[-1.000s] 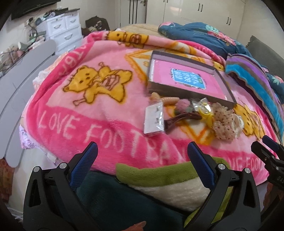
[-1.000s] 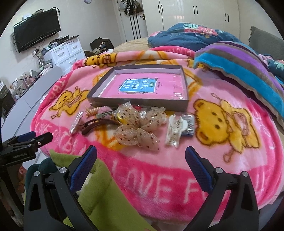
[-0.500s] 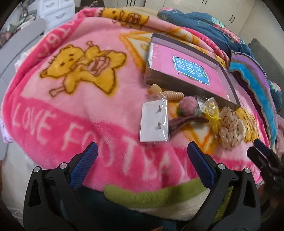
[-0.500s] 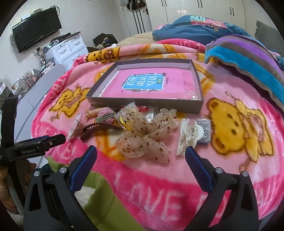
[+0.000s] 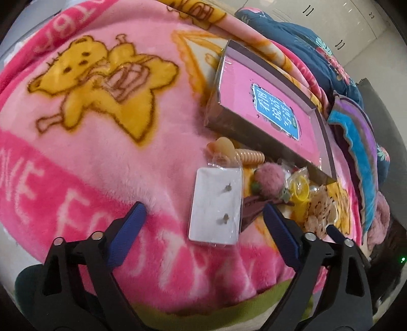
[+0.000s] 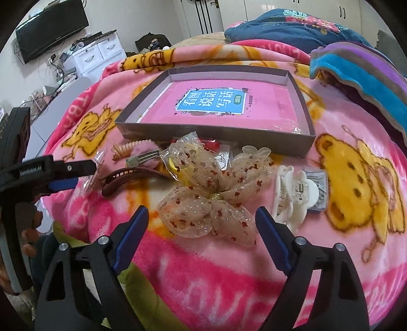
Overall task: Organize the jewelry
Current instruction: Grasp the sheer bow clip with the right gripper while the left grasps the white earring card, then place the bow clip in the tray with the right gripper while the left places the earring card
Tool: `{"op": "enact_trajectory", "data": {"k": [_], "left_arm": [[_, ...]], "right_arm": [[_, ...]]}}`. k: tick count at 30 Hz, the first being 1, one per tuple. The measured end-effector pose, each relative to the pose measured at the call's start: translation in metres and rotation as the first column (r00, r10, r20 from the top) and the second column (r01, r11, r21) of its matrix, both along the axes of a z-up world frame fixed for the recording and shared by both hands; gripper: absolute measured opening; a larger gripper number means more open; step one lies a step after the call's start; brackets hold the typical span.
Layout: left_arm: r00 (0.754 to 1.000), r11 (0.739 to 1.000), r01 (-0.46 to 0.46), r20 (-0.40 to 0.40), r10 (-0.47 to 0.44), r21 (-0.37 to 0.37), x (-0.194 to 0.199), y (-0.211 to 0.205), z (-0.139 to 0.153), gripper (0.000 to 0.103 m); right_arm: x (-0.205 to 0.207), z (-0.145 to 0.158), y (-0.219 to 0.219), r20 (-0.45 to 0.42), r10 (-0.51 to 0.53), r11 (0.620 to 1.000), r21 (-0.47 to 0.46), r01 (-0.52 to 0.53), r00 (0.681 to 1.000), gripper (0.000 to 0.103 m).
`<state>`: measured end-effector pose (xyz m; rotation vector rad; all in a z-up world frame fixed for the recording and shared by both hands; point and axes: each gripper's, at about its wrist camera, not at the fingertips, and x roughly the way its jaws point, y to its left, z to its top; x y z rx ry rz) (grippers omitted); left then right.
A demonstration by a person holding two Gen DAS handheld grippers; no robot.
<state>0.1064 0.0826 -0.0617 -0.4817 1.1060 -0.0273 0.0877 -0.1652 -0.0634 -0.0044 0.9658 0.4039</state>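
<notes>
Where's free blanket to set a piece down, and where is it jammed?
Free: pink blanket left of the earring card, around the yellow bear print; also the strip between the white claw clip and the right-hand bear print. The grey box holds only a pink book. Crowded: along the box's front wall, from the spiral tie past the sheer bow.

Bedroom. Bed covered by a pink fleece blanket (image 6: 330, 122) with yellow bear prints. Upper left of the right wrist view: black television (image 6: 51, 28) mounted on a white wall, white chest of drawers (image 6: 96, 54) below it. White wardrobe doors (image 6: 267, 10) along the top. Striped blanket (image 6: 356, 73) and navy floral quilt (image 6: 292, 25) at upper right.
</notes>
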Motion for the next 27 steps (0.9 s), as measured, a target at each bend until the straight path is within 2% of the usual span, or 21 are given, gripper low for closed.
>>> {"op": "enact_trajectory", "data": {"k": [3,5,6,7,10,12,16,21,27], "left_arm": [[1.000,1.000,-0.003,0.002,0.003,0.003,0.002,-0.001,0.001,0.069],[1.000,1.000,0.002,0.009,-0.002,-0.001,0.004,-0.002,0.002,0.055],[1.000,1.000,0.013,0.014,-0.012,-0.020,0.005,-0.003,0.003,0.050],[0.999,0.999,0.029,0.015,-0.028,-0.035,0.006,-0.005,0.003,0.049],[0.999,0.999,0.033,-0.007,-0.034,-0.011,0.010,-0.010,-0.003,0.049],[0.999,0.999,0.035,-0.017,-0.035,-0.024,0.013,-0.009,-0.010,0.046],[0.999,0.999,0.033,-0.023,-0.034,-0.021,0.018,-0.007,-0.017,0.033],[0.999,0.999,0.037,-0.005,-0.037,-0.037,0.015,-0.003,-0.015,0.031],[0.998,0.999,0.049,0.045,-0.050,0.020,0.011,-0.004,0.007,0.031]], "right_arm": [[0.005,-0.004,0.000,-0.005,0.000,1.000,-0.007,0.000,1.000,0.072],[0.008,-0.008,0.000,-0.017,0.000,1.000,-0.009,0.000,1.000,0.066],[0.010,-0.010,0.001,-0.021,0.002,1.000,-0.008,-0.002,1.000,0.060],[0.011,-0.010,0.002,-0.022,0.003,1.000,-0.011,-0.003,1.000,0.051],[0.013,-0.013,0.003,-0.021,0.015,1.000,-0.014,-0.016,1.000,0.034],[0.014,-0.012,0.001,-0.020,0.023,1.000,-0.011,-0.024,1.000,0.028],[0.014,-0.005,-0.003,-0.017,0.039,0.999,0.004,-0.039,0.999,0.021],[0.010,0.010,-0.013,-0.002,0.054,0.998,0.033,-0.054,0.999,0.018],[0.013,0.033,-0.022,0.022,0.050,0.995,0.080,-0.052,0.998,0.017]]}}
